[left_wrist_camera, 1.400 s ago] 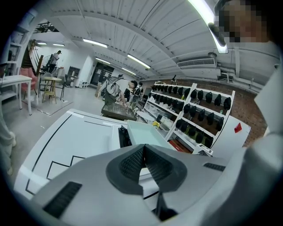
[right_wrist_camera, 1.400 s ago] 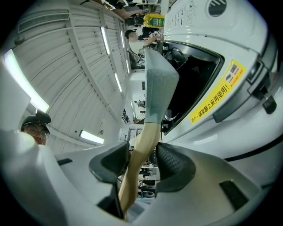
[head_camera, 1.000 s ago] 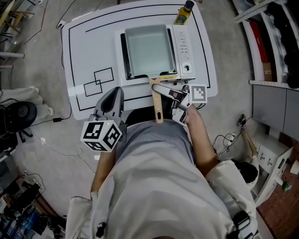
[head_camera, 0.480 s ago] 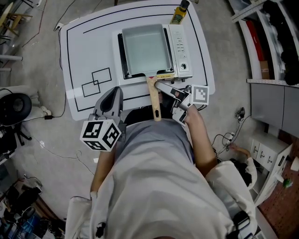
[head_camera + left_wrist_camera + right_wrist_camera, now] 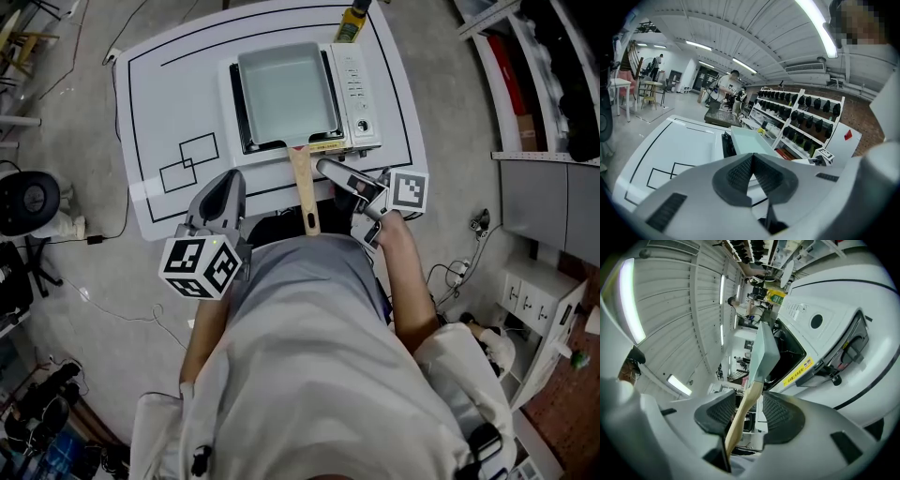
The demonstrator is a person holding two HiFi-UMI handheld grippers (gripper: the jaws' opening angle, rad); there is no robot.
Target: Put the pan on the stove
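Wooden handle (image 5: pixel 738 416) of the pan (image 5: pixel 286 86): runs through the gap of the right gripper (image 5: pixel 749 394). The jaws stand apart, space shows on either side, and nothing is clamped.
Pan: square, pale green, seated flat on the stove (image 5: pixel 354 84), handle jutting off the stove's near edge.
Left gripper (image 5: pixel 752 171): jaws pressed together, empty, well short of the stove.
Handling note: the pan lies where wanted. Judged best that the right gripper move only along the handle's line, jaws wide, to avoid nudging the pan.

bottle (image 5: pixel 353 16) top cropped, yellow label (image 5: pixel 798 371) unreadable
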